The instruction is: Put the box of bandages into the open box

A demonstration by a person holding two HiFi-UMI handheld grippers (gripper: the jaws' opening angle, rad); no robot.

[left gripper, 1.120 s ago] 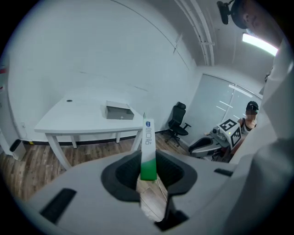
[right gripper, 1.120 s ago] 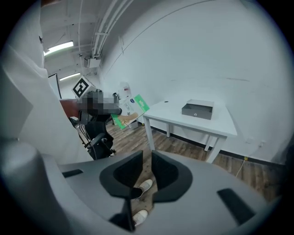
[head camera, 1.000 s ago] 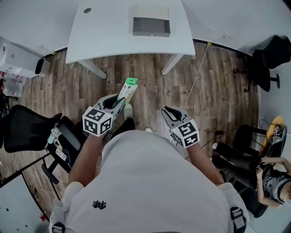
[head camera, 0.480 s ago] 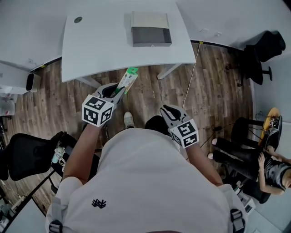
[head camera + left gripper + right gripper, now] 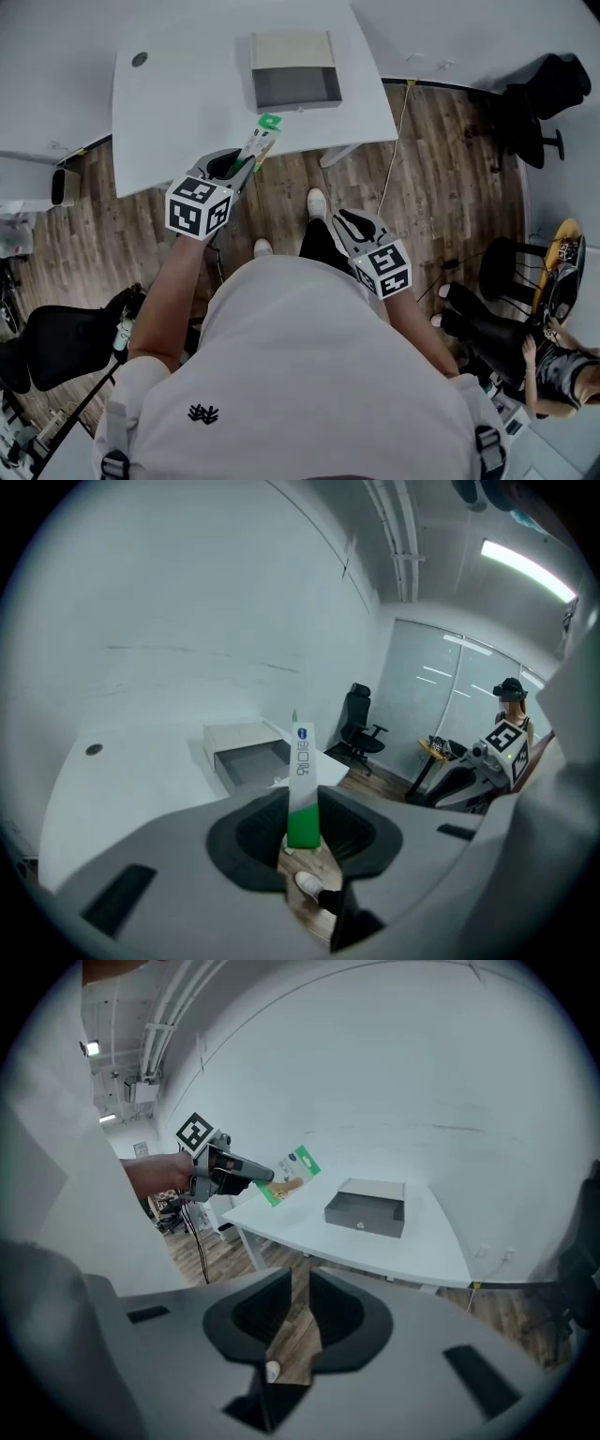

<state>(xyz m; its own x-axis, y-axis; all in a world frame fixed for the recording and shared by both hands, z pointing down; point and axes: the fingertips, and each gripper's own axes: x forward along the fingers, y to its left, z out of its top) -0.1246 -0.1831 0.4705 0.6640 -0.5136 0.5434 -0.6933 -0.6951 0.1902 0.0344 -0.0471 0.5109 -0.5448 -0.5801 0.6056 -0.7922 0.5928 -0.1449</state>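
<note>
A slim white and green box of bandages [image 5: 261, 141] sticks out forward from my left gripper [image 5: 236, 169], which is shut on its green end. It hangs in the air over the near edge of the white table [image 5: 187, 103]. In the left gripper view the box of bandages [image 5: 302, 780] stands upright between the two pads. The open box [image 5: 292, 73], grey inside with a beige lid part behind, sits on the table beyond the bandages, and the open box [image 5: 246, 752] shows just left of the held box. My right gripper [image 5: 354, 223] hangs lower over the wood floor, its jaws a narrow slit apart and empty [image 5: 300, 1302].
A table leg [image 5: 336, 155] stands under the near edge. Black office chairs stand at the right [image 5: 548, 112] and lower left [image 5: 56, 347]. A cable [image 5: 398, 141] runs down the floor. A seated person [image 5: 553, 361] is at the far right.
The table and open box have come closer. Both grippers moved forward with me, and the bandage box now reaches over the table's near edge instead of hanging over the floor.
</note>
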